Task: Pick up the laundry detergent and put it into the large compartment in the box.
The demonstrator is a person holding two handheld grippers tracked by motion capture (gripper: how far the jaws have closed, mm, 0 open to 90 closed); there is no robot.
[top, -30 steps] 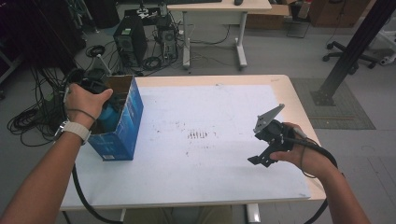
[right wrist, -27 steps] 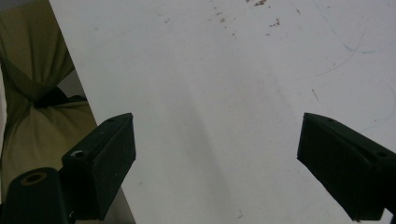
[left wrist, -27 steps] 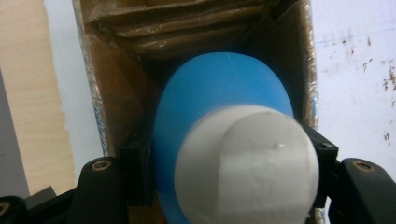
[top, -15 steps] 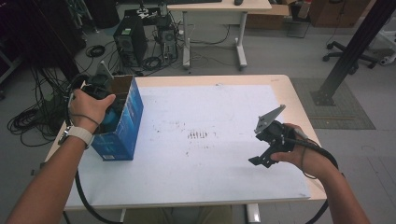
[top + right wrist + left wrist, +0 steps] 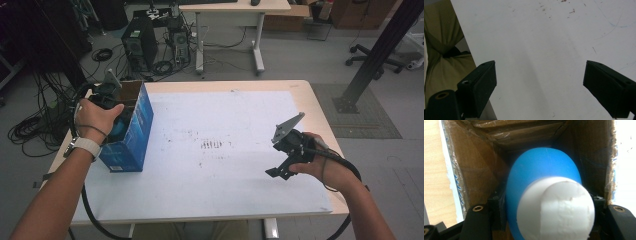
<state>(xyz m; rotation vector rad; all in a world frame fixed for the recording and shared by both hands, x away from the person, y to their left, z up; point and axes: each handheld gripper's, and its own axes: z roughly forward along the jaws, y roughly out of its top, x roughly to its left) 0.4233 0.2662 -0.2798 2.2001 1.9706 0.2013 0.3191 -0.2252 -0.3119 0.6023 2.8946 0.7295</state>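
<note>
A blue cardboard box (image 5: 131, 135) stands open-topped at the table's left. My left gripper (image 5: 115, 116) reaches down into it from above. In the left gripper view the left gripper (image 5: 547, 203) is shut on a blue rounded object (image 5: 541, 172) with a white end (image 5: 556, 207), held between the brown inner walls of the box (image 5: 474, 175). A patch of the blue object (image 5: 120, 131) shows under the hand in the high view. My right gripper (image 5: 286, 152) hovers open above the white sheet (image 5: 220, 165) at the right. Nothing sits between the jaws of the right gripper (image 5: 539, 87).
The white sheet covers most of the wooden table (image 5: 320, 105) and bears small dark marks (image 5: 214, 145) at its middle. Beyond the far edge stand computer towers (image 5: 140, 45), cables and a second desk (image 5: 235, 7). A black post (image 5: 380, 50) rises at the right.
My left hand and gripper have sunk a little lower into the blue box. The right gripper has stayed almost where it was.
</note>
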